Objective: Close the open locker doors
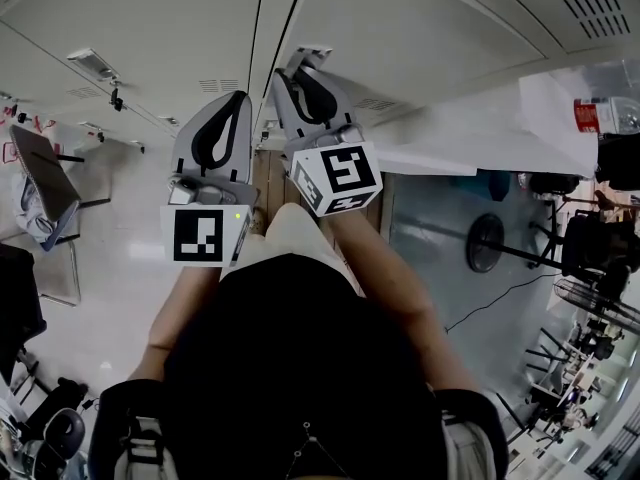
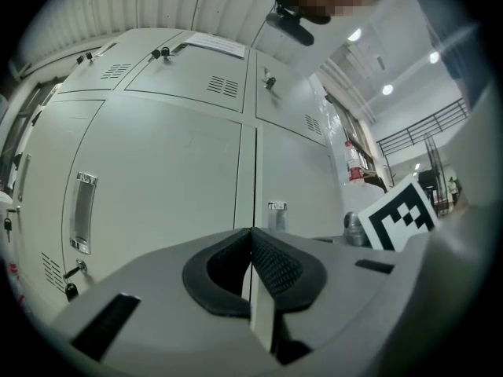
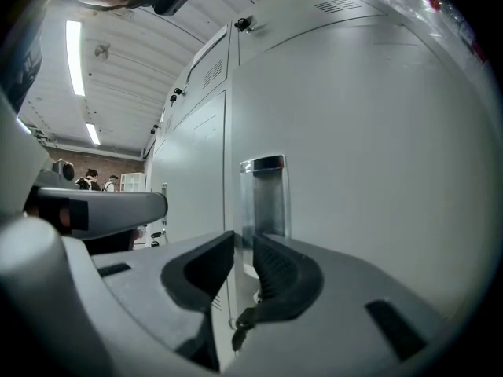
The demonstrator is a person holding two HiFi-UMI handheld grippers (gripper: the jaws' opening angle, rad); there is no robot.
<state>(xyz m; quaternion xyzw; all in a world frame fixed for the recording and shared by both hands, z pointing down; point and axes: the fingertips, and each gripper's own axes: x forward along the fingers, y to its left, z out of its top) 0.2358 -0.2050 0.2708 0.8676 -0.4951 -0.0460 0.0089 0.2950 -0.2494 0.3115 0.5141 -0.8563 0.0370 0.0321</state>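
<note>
Grey metal lockers fill the wall ahead of me. In the right gripper view one locker door with a chrome recessed handle stands close, and its free edge runs down between the jaws. My right gripper is level at that edge, one pad on each side; I see no firm press. In the head view it reaches the locker face. My left gripper is shut and empty, level beside it, facing closed doors with a handle. It sits left of the right one.
A folding chair with a bag stands on the floor at left. At right are a white table, a red-labelled bottle and a round-based stand. People stand far off down the locker row.
</note>
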